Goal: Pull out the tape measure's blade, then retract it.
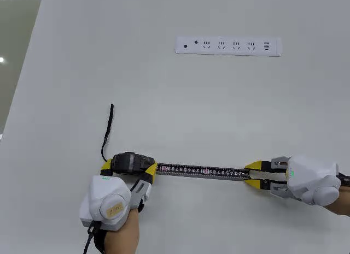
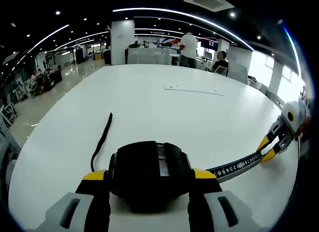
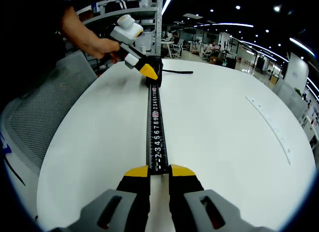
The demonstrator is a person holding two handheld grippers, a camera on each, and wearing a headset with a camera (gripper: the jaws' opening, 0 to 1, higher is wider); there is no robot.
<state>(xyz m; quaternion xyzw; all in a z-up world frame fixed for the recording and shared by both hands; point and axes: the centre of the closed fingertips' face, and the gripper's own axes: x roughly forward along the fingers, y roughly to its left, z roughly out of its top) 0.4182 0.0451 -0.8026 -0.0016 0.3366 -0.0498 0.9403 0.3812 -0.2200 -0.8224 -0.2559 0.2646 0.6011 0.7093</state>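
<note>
We're pulling: left gripper (image 1: 129,167) clamping black plastic tape case (image 2: 149,172), right gripper (image 1: 252,175) pinching numbered blade (image 1: 202,171) at 3 o'clock; easing back next.

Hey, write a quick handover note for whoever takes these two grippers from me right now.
Left gripper: shut on the tape measure case, low on the white table; its black strap lies loose on the tabletop.
Right gripper: shut on the blade at its free end.
Done: blade pulled out, running straight between the two grippers.
Left: retract the blade into the case, probably guiding it back rather than letting it snap.
The power strip lies farther back, clear of the work.
</note>
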